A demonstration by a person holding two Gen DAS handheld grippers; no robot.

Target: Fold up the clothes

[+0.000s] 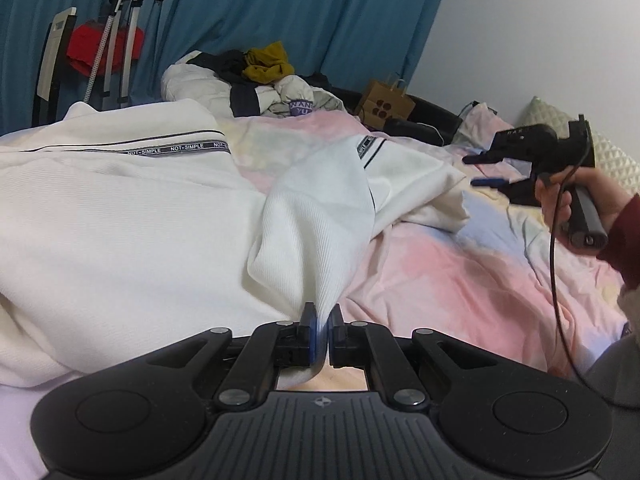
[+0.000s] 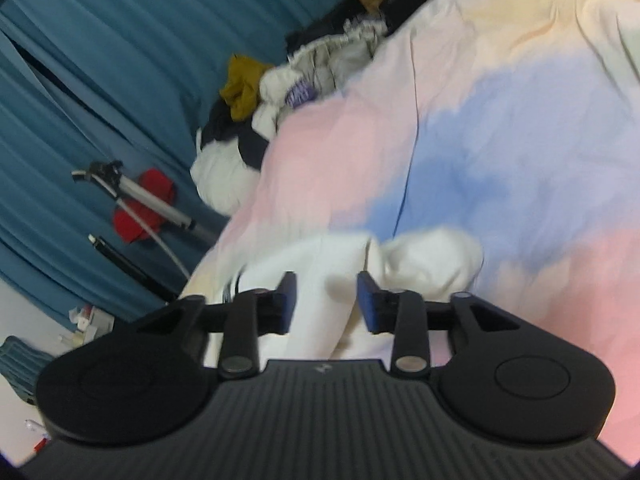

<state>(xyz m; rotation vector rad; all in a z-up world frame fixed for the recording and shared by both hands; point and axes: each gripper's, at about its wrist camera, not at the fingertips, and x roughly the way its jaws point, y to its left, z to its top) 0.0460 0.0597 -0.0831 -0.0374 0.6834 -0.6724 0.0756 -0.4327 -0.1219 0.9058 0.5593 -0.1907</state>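
Left wrist view: one white ribbed knit garment with thin dark piping and a "NOT-SIMPLE" tape [image 1: 120, 216] lies spread over the bed, covering its left side. One fold of it rises in a twisted ridge to the left tongs [image 1: 321, 334], whose two blue-padded fingers are pressed together on the cloth. A second printed tape shows on the part of the garment lying farther to the right. The right tongs [image 1: 486, 170] hang in the air above the bed, near the garment's right edge and not touching it; the two blue fingers stand apart with nothing between them. One hand in a dark red sleeve [image 1: 580, 200] holds their grip, and one black cable [image 1: 554, 280] trails down from it.

The bed carries a pastel sheet in pink, blue and yellow patches [image 1: 460, 264], creased all over. Teal curtains [image 1: 280, 8] hang behind it, and a plain white wall [image 1: 540, 32] fills the right.

At the far end of the bed sits one heap of clothes, white and dark, topped by a mustard-yellow piece [image 1: 266, 62]. Beside it stands one brown paper bag with handles [image 1: 386, 106]. One pale quilted pillow [image 1: 612, 156] lies at the right edge. By the curtain stands one metal-framed stand with something red on it [image 1: 104, 50].

In the right wrist view, which is blurred, the open right tongs [image 2: 326, 300] frame a bunched white end of the garment [image 2: 432, 256] on the sheet [image 2: 520, 140].
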